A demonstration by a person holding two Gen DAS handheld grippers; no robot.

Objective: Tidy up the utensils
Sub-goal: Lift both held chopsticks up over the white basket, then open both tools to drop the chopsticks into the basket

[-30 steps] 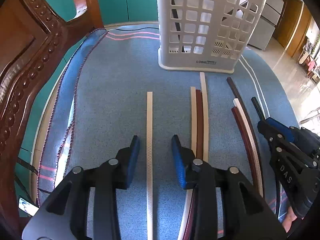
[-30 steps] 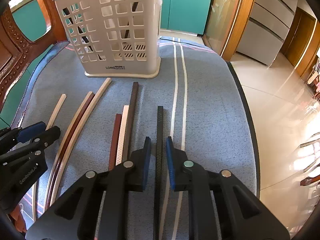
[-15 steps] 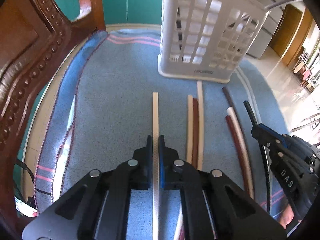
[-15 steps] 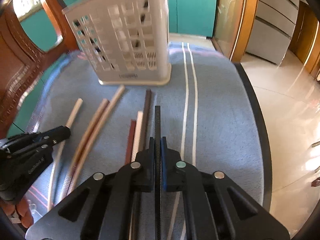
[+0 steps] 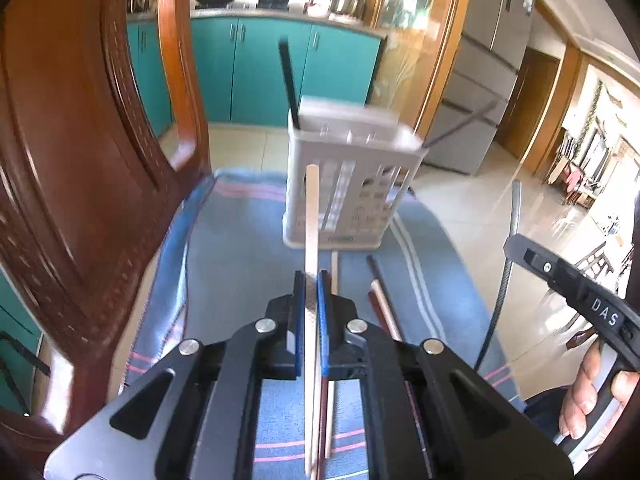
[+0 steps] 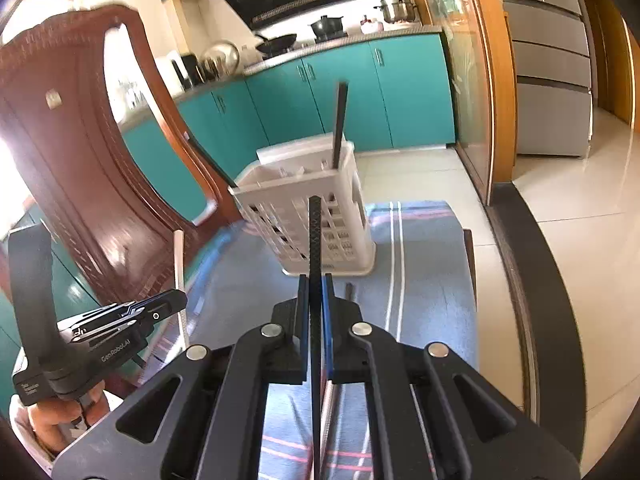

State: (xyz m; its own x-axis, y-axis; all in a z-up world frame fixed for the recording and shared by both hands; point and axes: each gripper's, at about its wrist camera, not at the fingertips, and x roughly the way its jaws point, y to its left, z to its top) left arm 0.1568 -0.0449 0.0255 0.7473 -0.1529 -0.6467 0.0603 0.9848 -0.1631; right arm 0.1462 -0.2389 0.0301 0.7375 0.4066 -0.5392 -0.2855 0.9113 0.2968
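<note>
My left gripper point(image 5: 311, 280) is shut on a cream chopstick point(image 5: 311, 216) and holds it lifted above the blue cloth, tip toward the white slotted utensil basket point(image 5: 360, 208). My right gripper point(image 6: 316, 284) is shut on a black chopstick point(image 6: 315, 232), also lifted and aimed at the basket point(image 6: 320, 216). A dark chopstick point(image 6: 340, 124) stands in the basket. Several brown and cream chopsticks point(image 5: 382, 308) lie on the cloth in front of it. The left gripper also shows in the right wrist view point(image 6: 176, 300), and the right gripper shows at the right edge of the left wrist view point(image 5: 516, 246).
A carved brown wooden chair back point(image 5: 80, 160) stands close on the left. The blue striped cloth point(image 5: 240, 248) covers the table, whose edge point(image 6: 516, 264) drops to a tiled floor on the right. Teal cabinets point(image 6: 320, 104) stand behind.
Both grippers closed on their chopsticks, then lifted them off the cloth and tilted upward; the basket now appears farther off and lower in both views.
</note>
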